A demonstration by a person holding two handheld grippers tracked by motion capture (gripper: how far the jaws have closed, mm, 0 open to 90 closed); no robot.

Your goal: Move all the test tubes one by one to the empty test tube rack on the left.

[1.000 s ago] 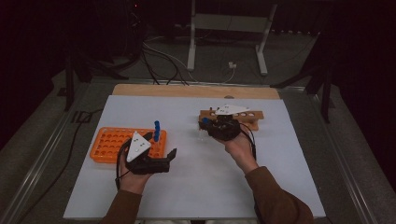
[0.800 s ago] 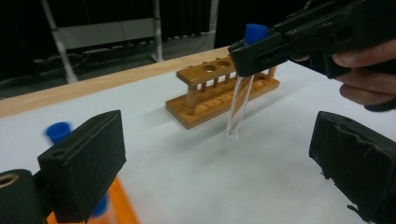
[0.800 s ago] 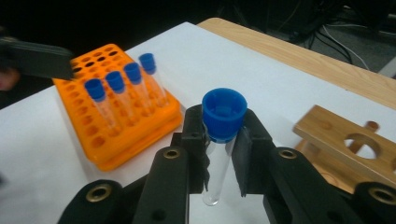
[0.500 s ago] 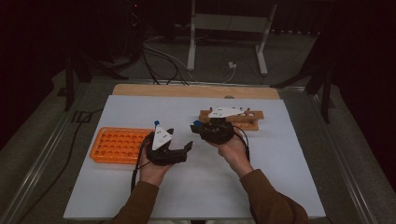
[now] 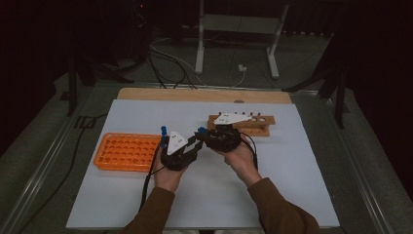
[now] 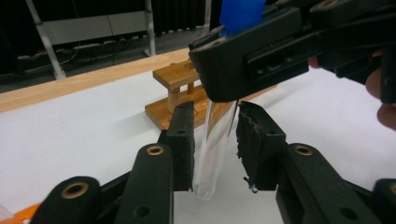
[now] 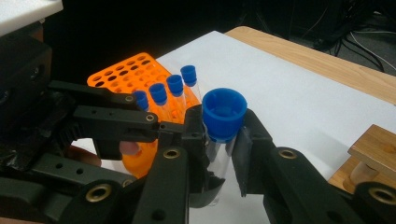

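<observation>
A clear test tube (image 6: 212, 149) with a blue cap (image 7: 224, 112) hangs upright above the white mat, and my right gripper (image 7: 222, 135) is shut on it just under the cap. My left gripper (image 6: 215, 140) reaches in from the left, level with the tube's lower half. Its jaws have just been closing; the glass stands between the pads with a thin gap on each side. In the high view both grippers, left (image 5: 196, 141) and right (image 5: 203, 135), meet at mid table. The right gripper (image 6: 243, 60) looms above in the left gripper view.
An orange tube rack (image 5: 124, 151) lies left of the hands, with several blue-capped tubes (image 7: 168, 88) standing along its near side. A wooden rack (image 5: 243, 124) with holes stands behind the right gripper. The white mat (image 5: 292, 185) covers the table; a wooden strip (image 5: 204, 95) runs along its far edge.
My left hand moved right from the orange rack to the right gripper, and its jaws came in around the tube. The right hand stayed put.
</observation>
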